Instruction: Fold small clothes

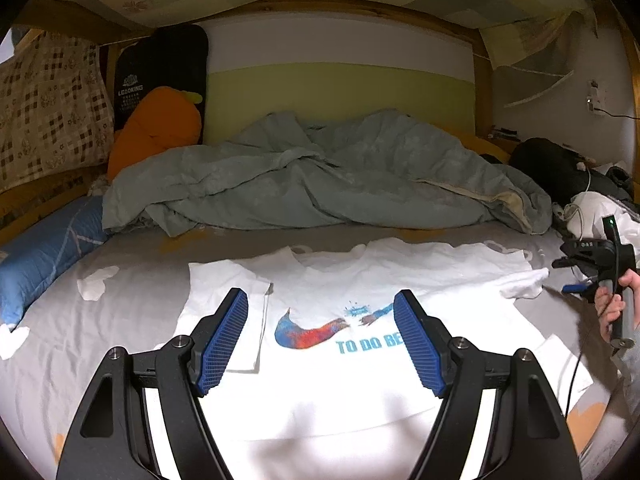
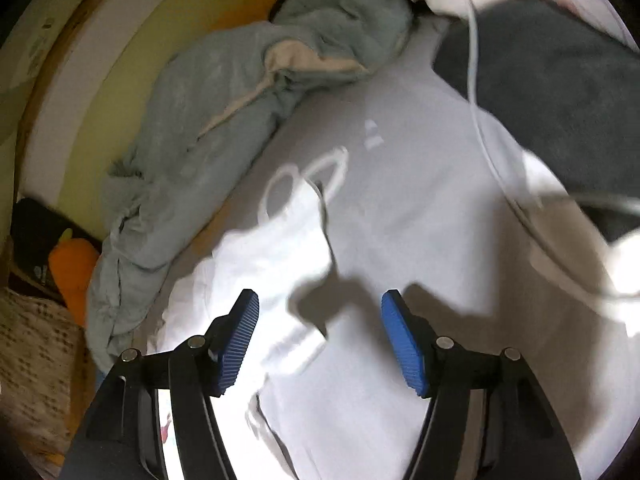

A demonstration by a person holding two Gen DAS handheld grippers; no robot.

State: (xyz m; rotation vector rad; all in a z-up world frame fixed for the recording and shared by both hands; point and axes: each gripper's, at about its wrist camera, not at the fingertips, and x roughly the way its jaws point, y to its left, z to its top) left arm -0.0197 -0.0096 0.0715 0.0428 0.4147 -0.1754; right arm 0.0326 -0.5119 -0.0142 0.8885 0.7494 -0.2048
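White T-shirt [image 1: 344, 280] is spread on the bed [image 1: 132, 320], only its sleeves tucked in. Left gripper [image 1: 320, 340] and right gripper [image 2: 320, 336] are held open, empty; body folds are left.

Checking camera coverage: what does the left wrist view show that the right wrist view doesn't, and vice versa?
Left wrist only: the printed front of the white T-shirt, the left gripper open above it, the blue pillow, and a hand holding the right gripper's handle.
Right wrist only: the right gripper seen close, open with nothing between its pads, and a white cable across a dark garment.
Both: the T-shirt's white fabric, the grey-green duvet, the orange carrot plush, the grey sheet.
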